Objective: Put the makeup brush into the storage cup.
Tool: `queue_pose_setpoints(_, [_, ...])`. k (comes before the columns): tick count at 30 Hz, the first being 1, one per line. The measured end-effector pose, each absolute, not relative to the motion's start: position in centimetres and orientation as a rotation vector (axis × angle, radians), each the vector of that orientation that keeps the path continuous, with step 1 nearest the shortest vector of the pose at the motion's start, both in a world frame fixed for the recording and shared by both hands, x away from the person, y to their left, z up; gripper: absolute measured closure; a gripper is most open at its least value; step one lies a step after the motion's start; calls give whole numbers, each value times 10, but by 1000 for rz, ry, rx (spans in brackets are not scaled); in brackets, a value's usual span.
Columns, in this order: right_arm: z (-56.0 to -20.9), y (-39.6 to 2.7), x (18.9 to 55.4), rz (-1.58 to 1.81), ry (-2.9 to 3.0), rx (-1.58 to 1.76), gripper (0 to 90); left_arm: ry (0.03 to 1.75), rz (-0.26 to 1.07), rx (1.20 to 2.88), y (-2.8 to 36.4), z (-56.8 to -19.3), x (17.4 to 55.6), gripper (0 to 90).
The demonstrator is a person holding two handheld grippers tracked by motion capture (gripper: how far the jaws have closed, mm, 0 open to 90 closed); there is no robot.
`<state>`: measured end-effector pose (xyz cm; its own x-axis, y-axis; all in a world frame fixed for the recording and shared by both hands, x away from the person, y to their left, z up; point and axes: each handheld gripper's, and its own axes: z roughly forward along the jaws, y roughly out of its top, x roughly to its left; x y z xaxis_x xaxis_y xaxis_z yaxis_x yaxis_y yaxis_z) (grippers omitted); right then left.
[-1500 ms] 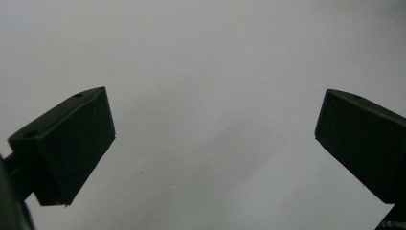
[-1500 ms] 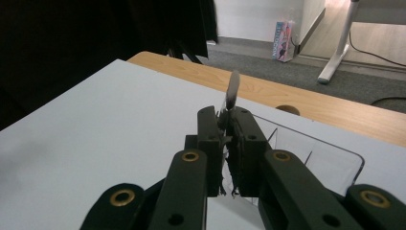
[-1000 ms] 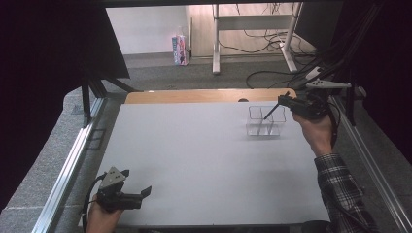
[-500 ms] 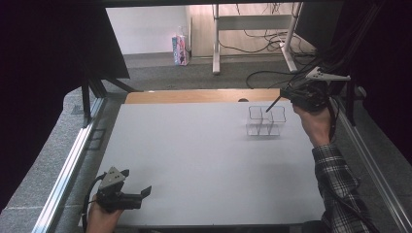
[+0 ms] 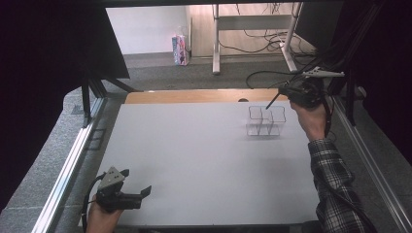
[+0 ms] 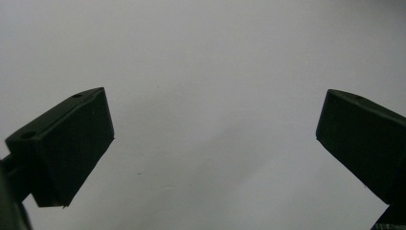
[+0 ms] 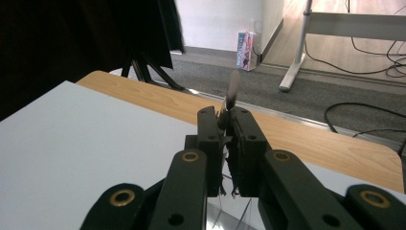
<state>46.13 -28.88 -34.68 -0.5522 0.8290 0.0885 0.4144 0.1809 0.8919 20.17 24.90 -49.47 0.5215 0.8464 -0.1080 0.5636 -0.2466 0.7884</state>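
Pinching a thin dark stick near its lower end, our right claw hovers by the desk's far right corner, above a clear plastic compartment holder, seemingly empty. We judge the stick light and stiff. Our left claw rests spread at the near left corner.

A small colourful carton stands on the grey floor past the far edge of the white table. Near it stand the white legs of a desk, with black cables lying under it.
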Motion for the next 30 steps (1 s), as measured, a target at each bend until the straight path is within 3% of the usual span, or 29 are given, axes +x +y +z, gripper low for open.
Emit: queue_pose_setpoints(30, [-389, -282, 471, 1257, 2092, 1204, 836, 1153, 436, 1959, 248, -495, 202, 1])
